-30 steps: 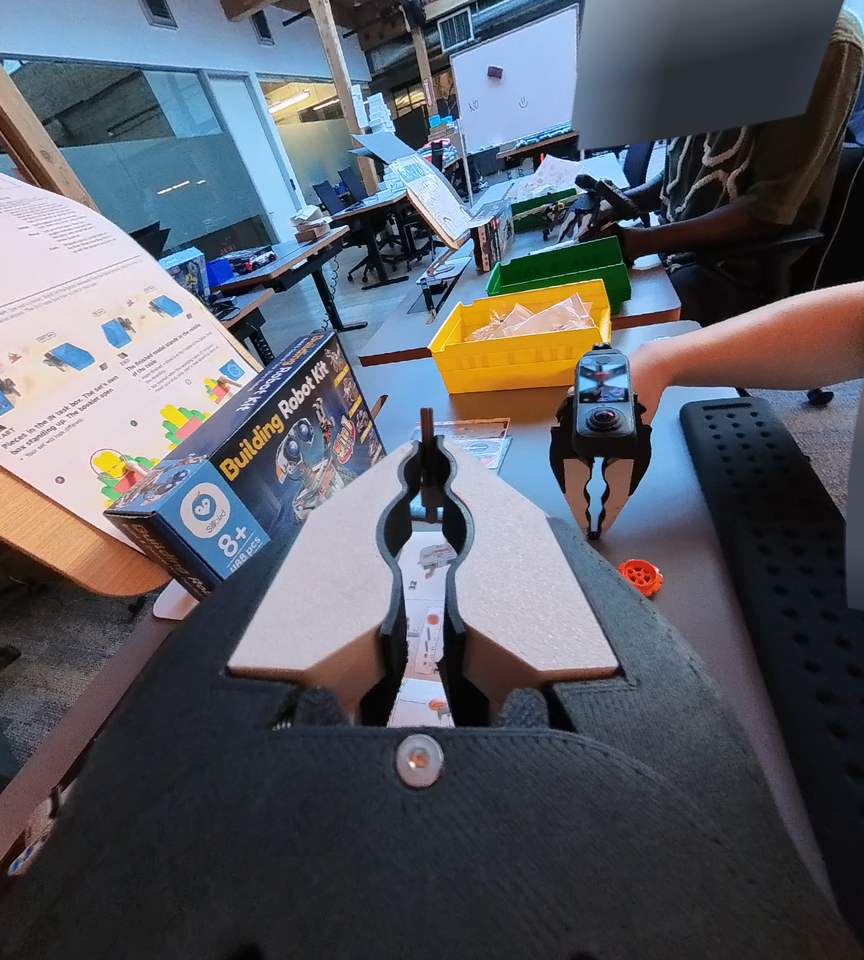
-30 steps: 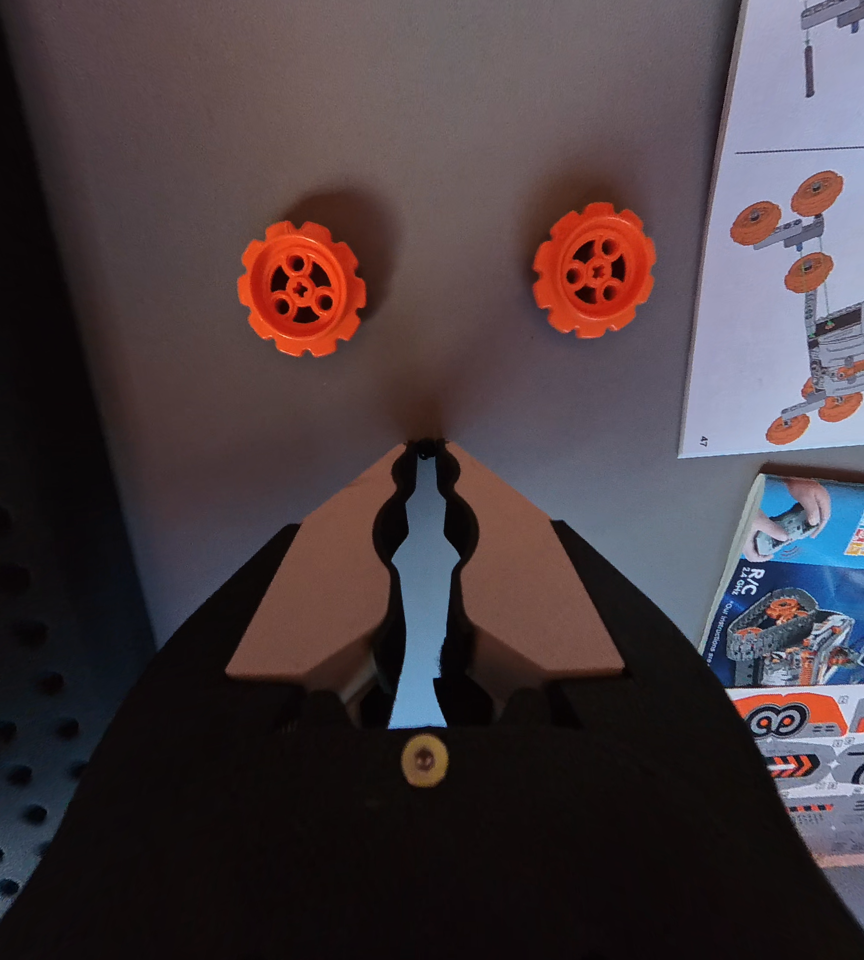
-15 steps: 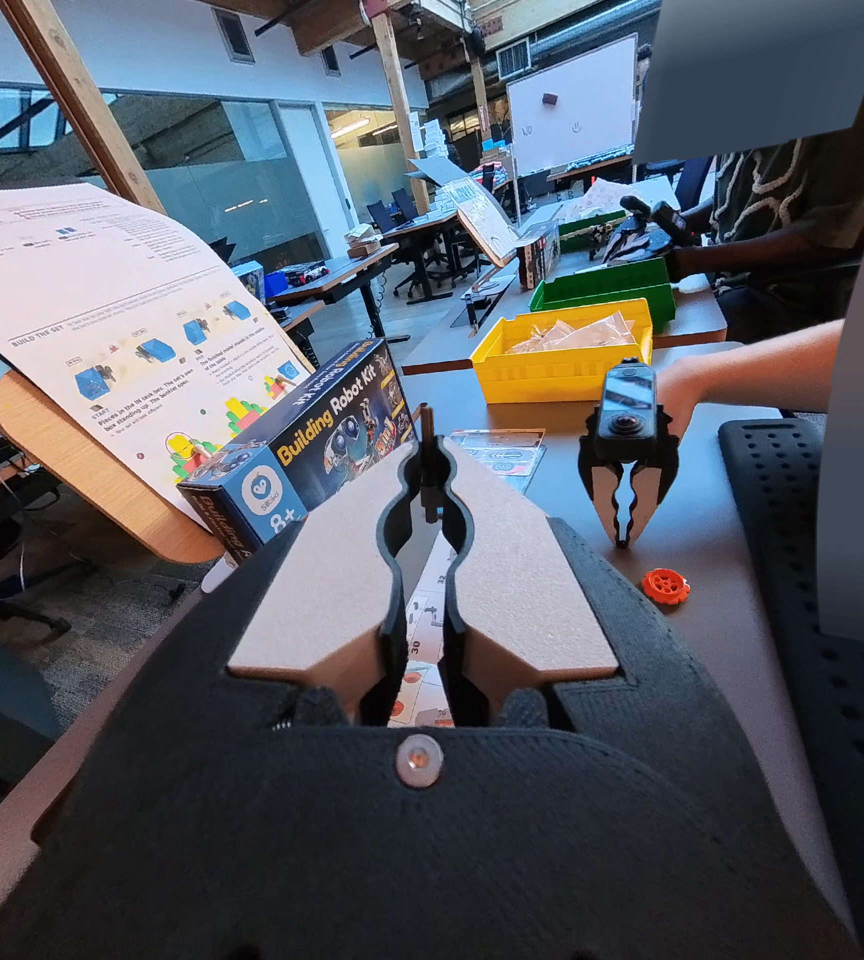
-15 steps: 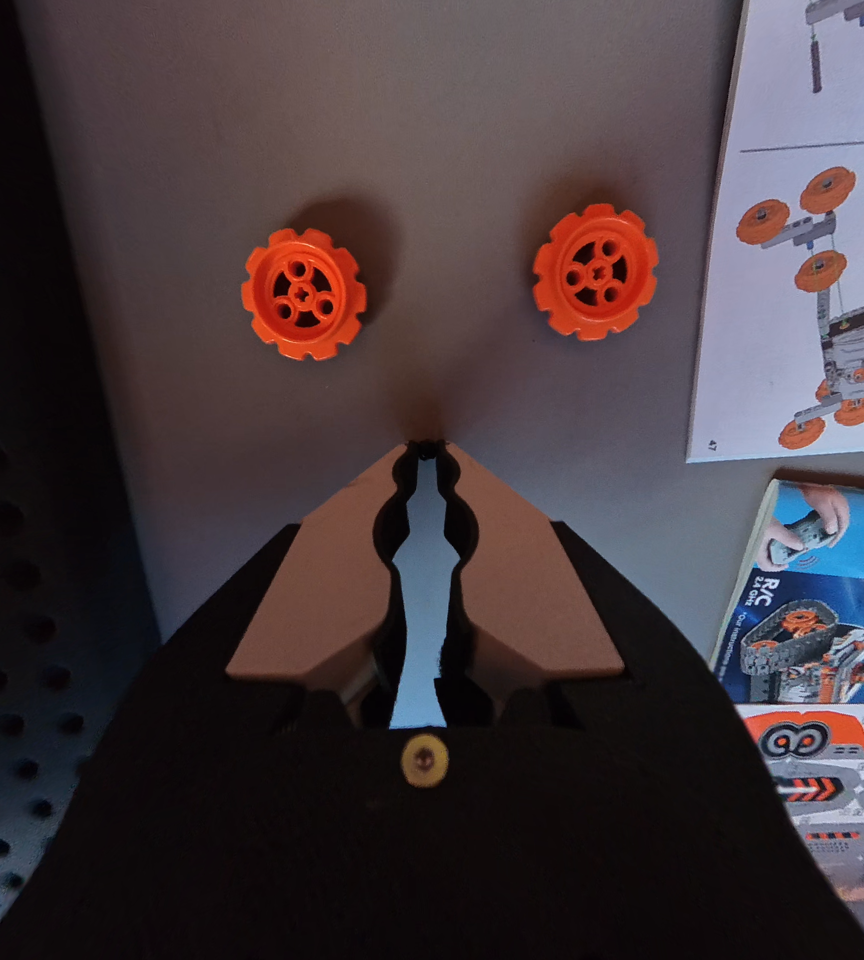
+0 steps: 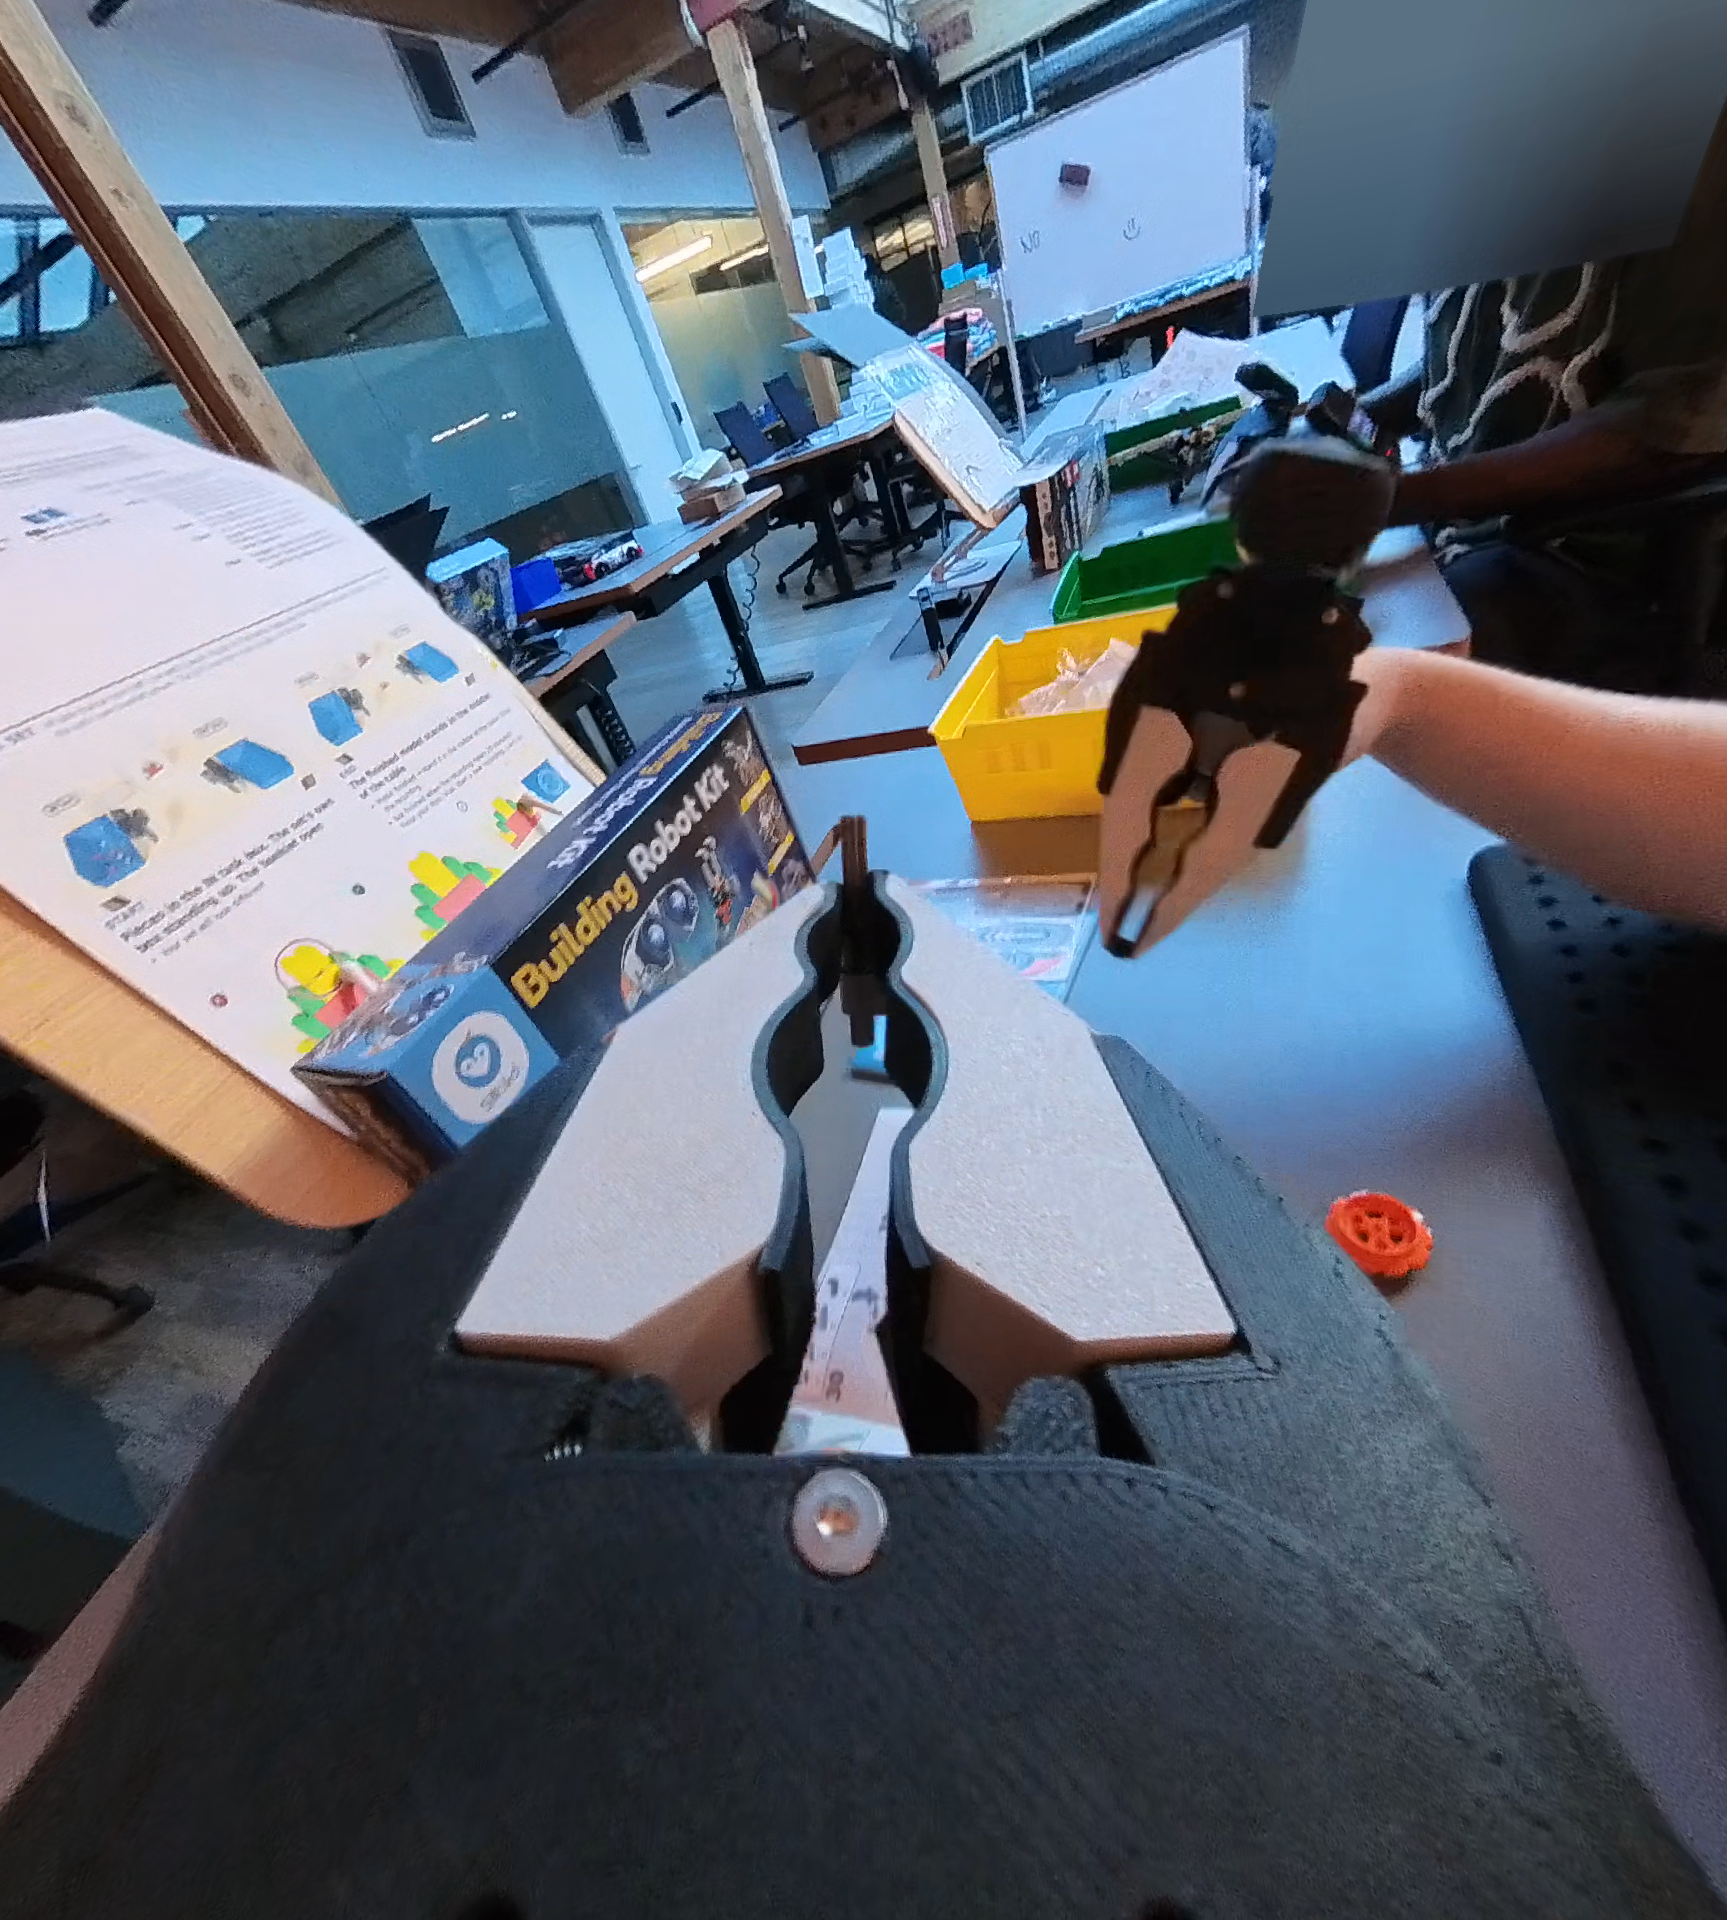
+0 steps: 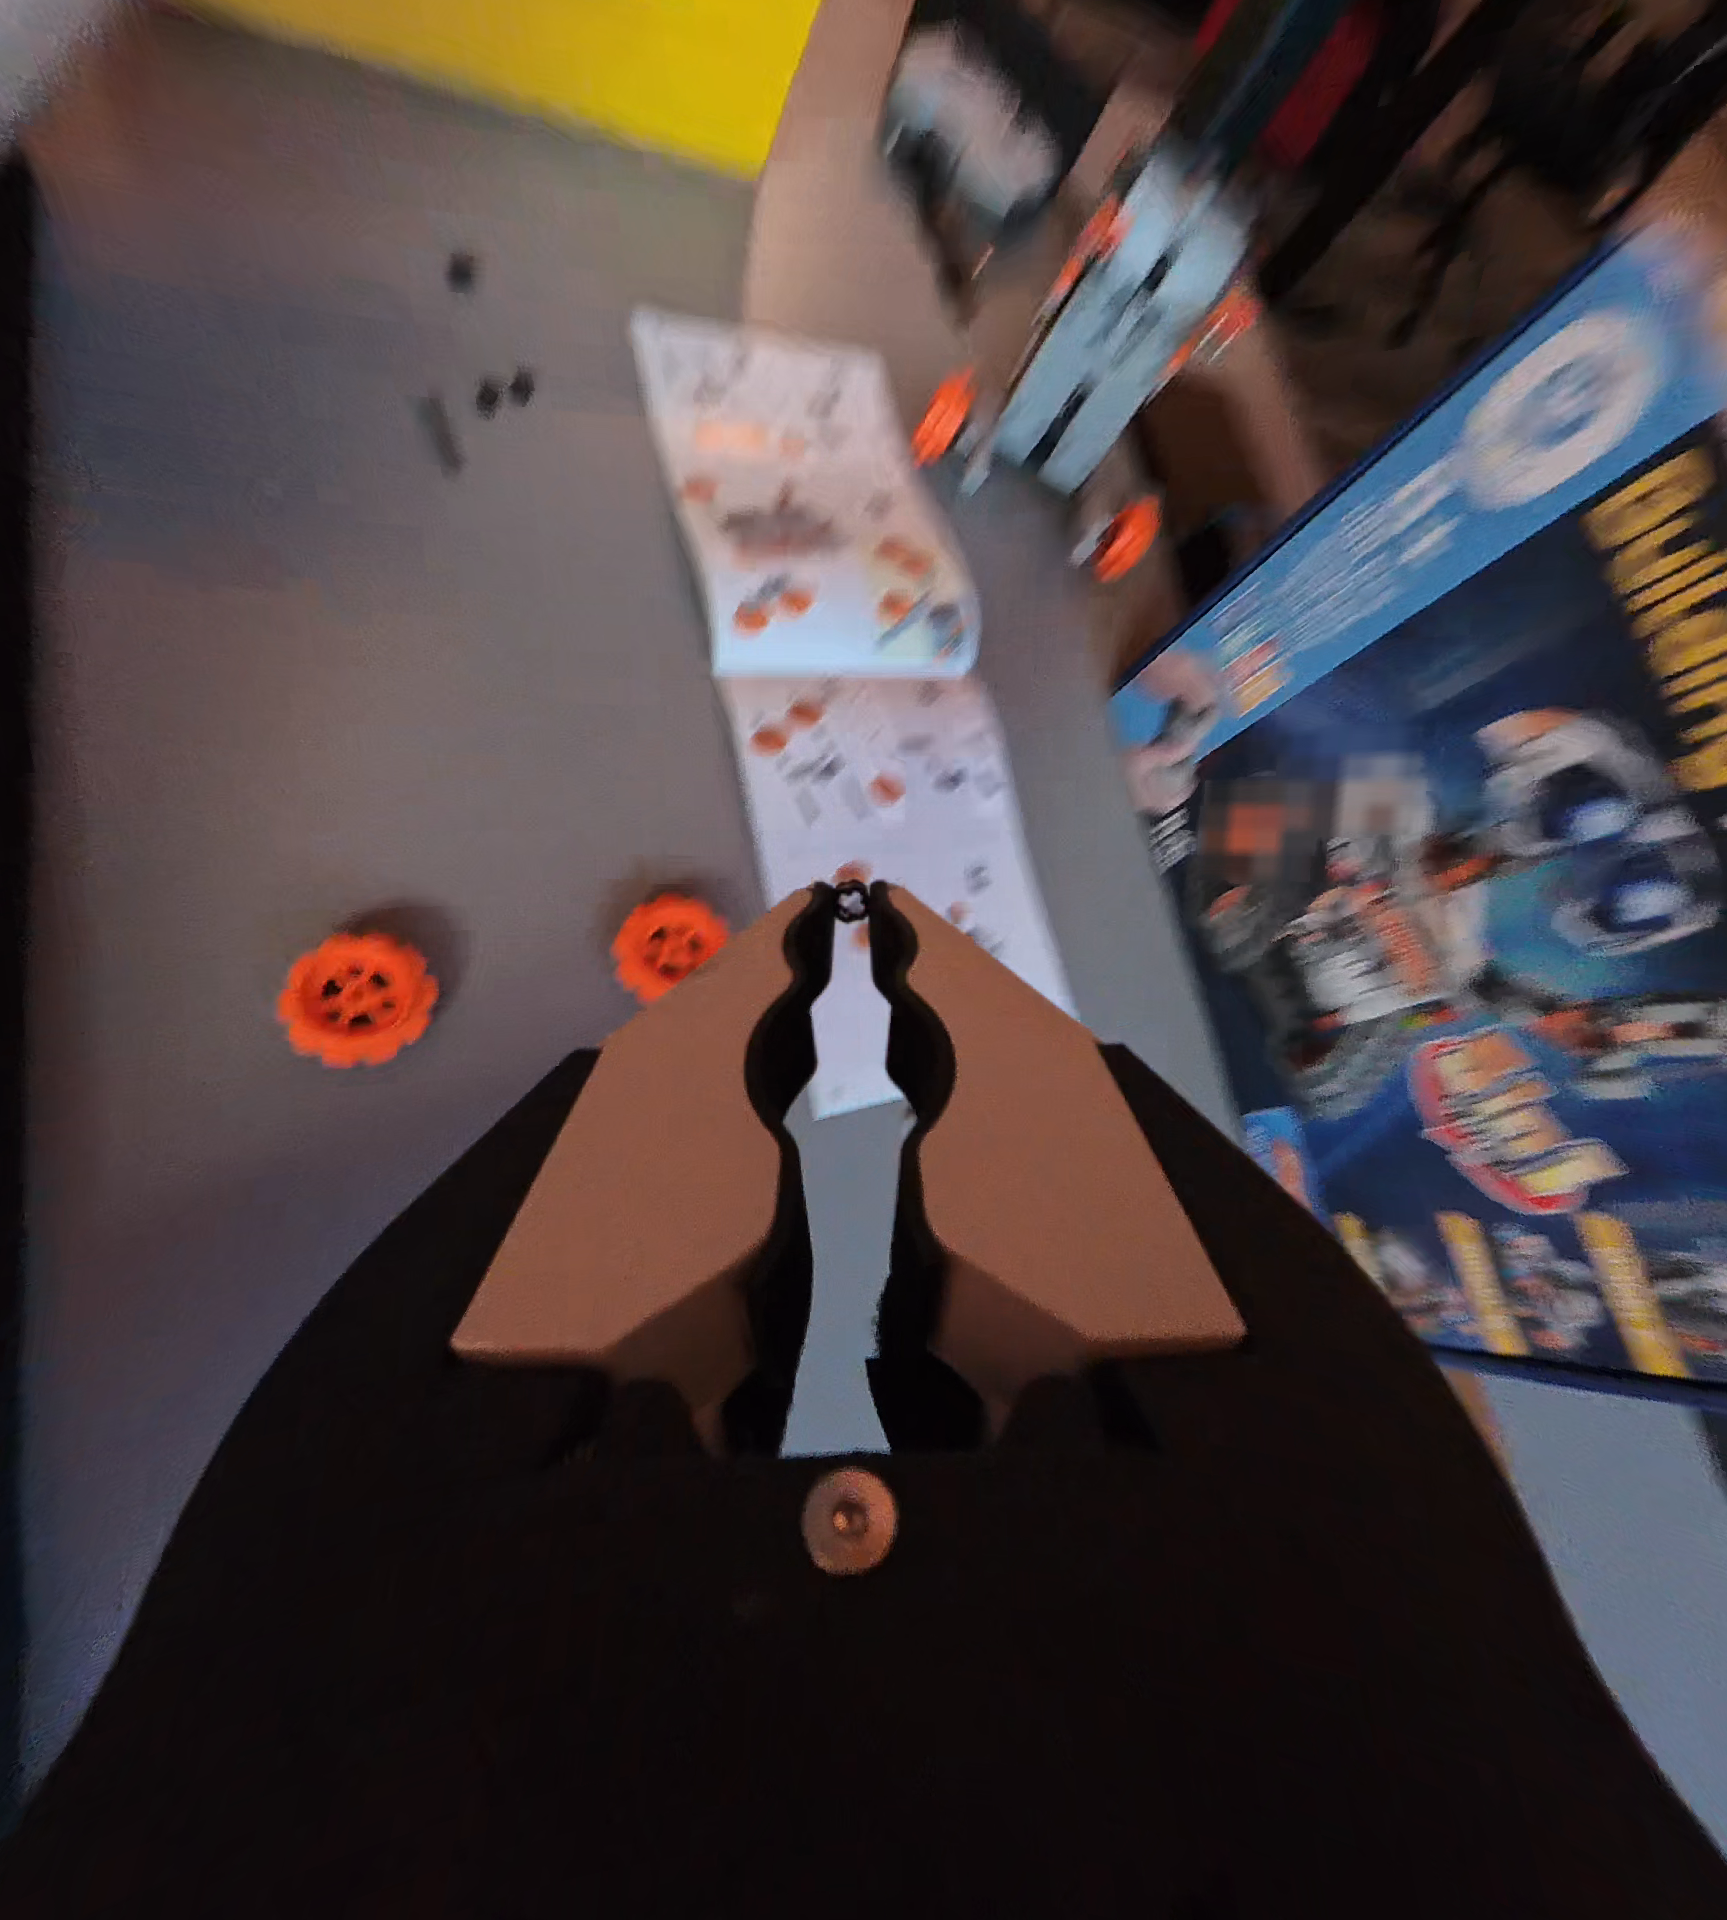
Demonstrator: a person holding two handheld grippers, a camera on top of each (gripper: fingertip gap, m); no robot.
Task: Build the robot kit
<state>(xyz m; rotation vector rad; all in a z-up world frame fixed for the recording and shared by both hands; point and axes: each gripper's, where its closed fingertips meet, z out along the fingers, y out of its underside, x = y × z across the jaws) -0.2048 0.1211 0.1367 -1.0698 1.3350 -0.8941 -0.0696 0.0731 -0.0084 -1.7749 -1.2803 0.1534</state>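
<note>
My left gripper (image 5: 854,909) is shut on a thin dark rod (image 5: 851,862) that sticks up past its tips, held above the grey table (image 5: 1306,1039). My right gripper (image 6: 851,900) is shut on a small black round piece (image 6: 851,900) and is lifted off the table. In the left wrist view it (image 5: 1134,930) hangs tilted, tips down-left, to the right of the rod. Two orange toothed wheels (image 6: 357,997) (image 6: 667,943) lie on the table below it; one shows in the left wrist view (image 5: 1378,1233). The right wrist view is motion-blurred.
A blue robot-kit box (image 5: 630,914) lies left of the rod, in front of a wooden board with an instruction sheet (image 5: 163,727). Open booklets (image 6: 869,727), small black parts (image 6: 474,395), a yellow bin (image 5: 1035,727), a green bin (image 5: 1139,571) and a black perforated mat (image 5: 1669,1143) are around. A person sits behind. Across from one pair of fingers to the other is roughly 20 cm.
My right gripper has lifted from the table by the two wheels and swung up and left toward the rod. My left gripper has risen and tilted slightly, still holding the rod.
</note>
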